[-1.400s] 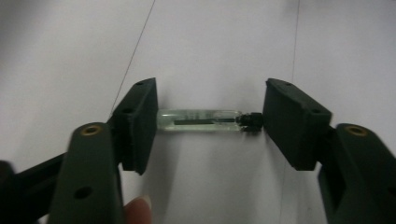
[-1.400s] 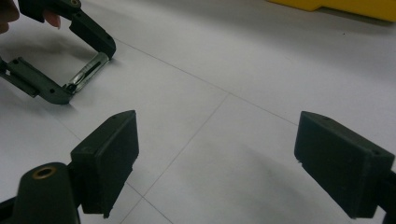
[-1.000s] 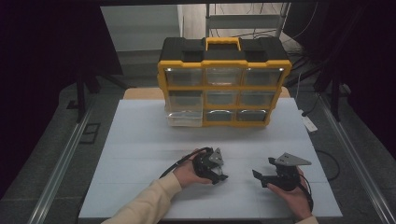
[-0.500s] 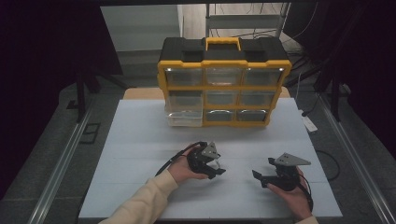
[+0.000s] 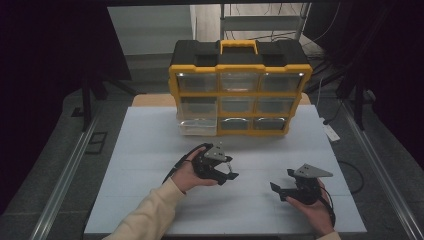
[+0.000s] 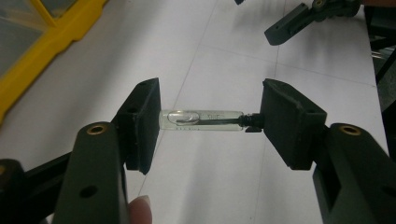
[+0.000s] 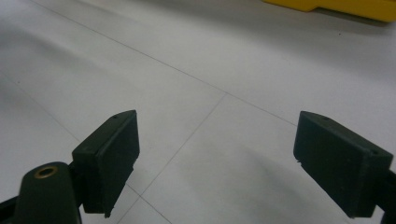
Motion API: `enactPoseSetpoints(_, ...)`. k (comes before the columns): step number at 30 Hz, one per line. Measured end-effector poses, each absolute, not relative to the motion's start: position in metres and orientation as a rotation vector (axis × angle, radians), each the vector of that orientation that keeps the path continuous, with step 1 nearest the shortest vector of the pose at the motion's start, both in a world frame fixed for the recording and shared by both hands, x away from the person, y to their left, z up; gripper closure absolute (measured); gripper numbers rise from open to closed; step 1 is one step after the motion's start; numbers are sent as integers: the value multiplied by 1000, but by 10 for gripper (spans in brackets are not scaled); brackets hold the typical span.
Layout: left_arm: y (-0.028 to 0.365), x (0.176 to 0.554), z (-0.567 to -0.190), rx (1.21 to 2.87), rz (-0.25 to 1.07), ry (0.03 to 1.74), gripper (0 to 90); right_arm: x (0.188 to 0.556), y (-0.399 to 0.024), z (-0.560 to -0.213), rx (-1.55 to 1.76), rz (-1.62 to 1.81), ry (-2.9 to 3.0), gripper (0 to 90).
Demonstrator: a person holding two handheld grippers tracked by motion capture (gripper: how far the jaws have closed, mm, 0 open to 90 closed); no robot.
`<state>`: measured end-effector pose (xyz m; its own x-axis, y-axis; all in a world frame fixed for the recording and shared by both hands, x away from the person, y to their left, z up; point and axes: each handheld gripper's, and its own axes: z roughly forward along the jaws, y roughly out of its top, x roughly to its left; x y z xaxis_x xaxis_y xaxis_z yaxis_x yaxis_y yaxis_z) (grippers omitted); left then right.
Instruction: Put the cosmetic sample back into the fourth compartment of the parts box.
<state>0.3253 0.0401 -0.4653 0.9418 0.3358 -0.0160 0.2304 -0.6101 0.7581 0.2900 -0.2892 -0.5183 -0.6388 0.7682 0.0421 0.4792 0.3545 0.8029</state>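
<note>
Left gripper view, nearest first: left gripper point(image 6: 208, 119) closed endwise on a small clear glass vial with a black cap point(image 6: 205, 120), pinched tip to tip between matte black blocky pads, clear of the white seamed tabletop point(image 6: 219, 51). Smooth, thin, round glass held end-on: likely to pivot or shoot out if pressure eases, or crack if squeezed harder. Farther right in the high view, right gripper point(image 5: 280, 190) low over the table, jaws spread wide, holding nothing. Beyond, at the table's far edge, yellow-and-black plastic organiser case with clear drawers point(image 5: 240, 95), one lower-left drawer apparently pulled out slightly.
</note>
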Motion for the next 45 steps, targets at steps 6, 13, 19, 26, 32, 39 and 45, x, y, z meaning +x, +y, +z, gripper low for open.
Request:
enactPoseSetpoints(6, 46, 325, -458, 2241, 168, 407, 401, 290, -289, -518, 1099, 1174, 2280, 149)
enactPoseSetpoints(13, 54, 326, -451, 2218, 188, 429, 401, 290, -289, -519, 1098, 1159, 2284, 149)
enactPoseSetpoints(19, 61, 327, -445, 2197, 206, 444, 401, 290, -289, -518, 1094, 1164, 2283, 150)
enactPoseSetpoints(26, 73, 328, -436, 2154, 234, 469, 401, 290, -288, -518, 1094, 1166, 2283, 150)
enactPoseSetpoints(32, 81, 329, -431, 2113, 266, 500, 401, 290, -288, -518, 1094, 1167, 2288, 149)
enactPoseSetpoints(39, 87, 330, -427, 2075, 283, 532, 401, 290, -289, -518, 1095, 1168, 2287, 149)
enactPoseSetpoints(45, 92, 331, -425, 2062, 292, 556, 401, 290, -288, -519, 1094, 1166, 2290, 149)
